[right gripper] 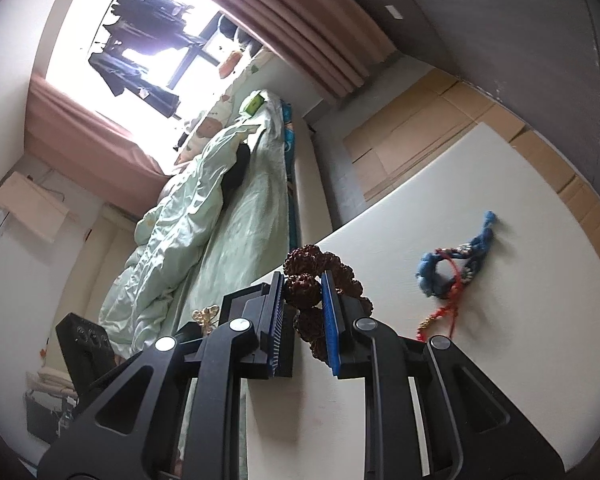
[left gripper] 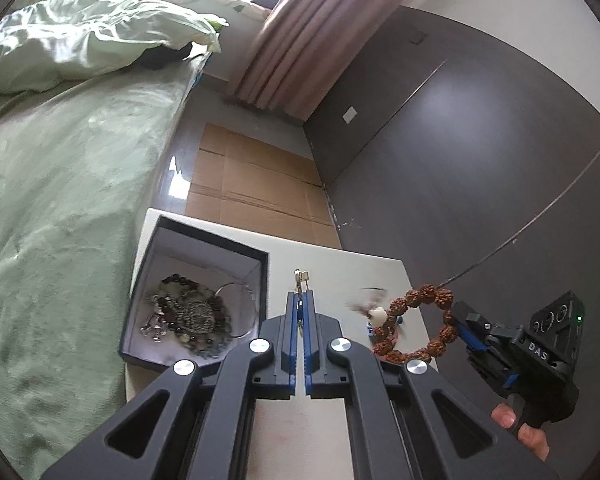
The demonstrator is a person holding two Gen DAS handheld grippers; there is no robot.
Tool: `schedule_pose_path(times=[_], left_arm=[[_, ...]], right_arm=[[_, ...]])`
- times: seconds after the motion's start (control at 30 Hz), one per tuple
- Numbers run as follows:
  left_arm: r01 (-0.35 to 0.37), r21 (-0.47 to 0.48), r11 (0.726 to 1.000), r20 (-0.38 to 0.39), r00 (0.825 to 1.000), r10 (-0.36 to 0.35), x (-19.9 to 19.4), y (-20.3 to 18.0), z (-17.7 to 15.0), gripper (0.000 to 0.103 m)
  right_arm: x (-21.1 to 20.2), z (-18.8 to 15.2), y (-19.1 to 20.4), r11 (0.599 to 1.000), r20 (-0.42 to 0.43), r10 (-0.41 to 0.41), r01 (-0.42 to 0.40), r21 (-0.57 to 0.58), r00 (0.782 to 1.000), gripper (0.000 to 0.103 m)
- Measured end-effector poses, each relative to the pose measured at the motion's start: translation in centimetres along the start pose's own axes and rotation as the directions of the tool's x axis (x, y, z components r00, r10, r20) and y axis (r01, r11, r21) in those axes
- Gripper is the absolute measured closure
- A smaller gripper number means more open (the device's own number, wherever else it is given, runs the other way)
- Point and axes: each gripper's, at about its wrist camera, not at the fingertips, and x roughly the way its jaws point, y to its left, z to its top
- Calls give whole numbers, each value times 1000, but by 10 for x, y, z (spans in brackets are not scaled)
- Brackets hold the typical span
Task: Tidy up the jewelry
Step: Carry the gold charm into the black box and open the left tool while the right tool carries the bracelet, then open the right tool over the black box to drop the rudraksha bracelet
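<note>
The left tongs [left gripper: 300, 300], clamped on a small clasp [left gripper: 301, 278], hover just right of the box [left gripper: 156, 236] (nearer than the right tongs [right gripper: 303, 296], clamped on the bead bracelet [right gripper: 320, 268]).

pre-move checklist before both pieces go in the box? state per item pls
1. Left tool shut on small metal piece: ok.
2. Right tool shut on bead bracelet: ok.
3. Box open, no lid in the way: ok.
4. Room in box beside jewelry pile: ok.
5. Bracelet hangs clear of table: cannot tell.
6. Blue and red cords left on table: not ok.
</note>
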Motion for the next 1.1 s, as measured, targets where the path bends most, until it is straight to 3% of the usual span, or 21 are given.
schedule_pose_path(times=[0.23,0.3,0.37,0.53,0.63,0.7,1.0,1.03,1.1], left_arm=[[-58,-54,997,-17,998,57,7,16,1,101],[-61,-57,996,-18,998,61,8,20,4,88],[-73,-65,995,12,997,74,2,23,6,53],[-84,-106,991,73,993,92,-17,33,14,52],[-101,-131,986,90,989,113,-27,41,19,42],[-112,-142,984,106,986,127,-34,47,22,41],[-82,-186,979,135,985,108,-53,64,30,41],[-79,-188,979,135,985,105,-53,65,31,41],[-73,-191,979,135,986,100,-54,65,31,41]], right_arm=[[11,-4,14,999,1,36,-35,-28,999,84],[15,-6,17,998,-1,55,-55,-24,998,84],[20,-7,20,997,-3,73,-73,-21,997,84],[35,-12,34,988,-12,153,-153,0,988,84],[41,-16,43,980,-14,200,-200,8,980,84],[48,-20,50,974,-23,227,-227,10,974,84],[82,-41,79,976,-82,213,-216,-29,974,83],[84,-45,86,977,-85,198,-204,-57,976,82],[91,-51,103,971,-119,194,-207,-116,974,61]])
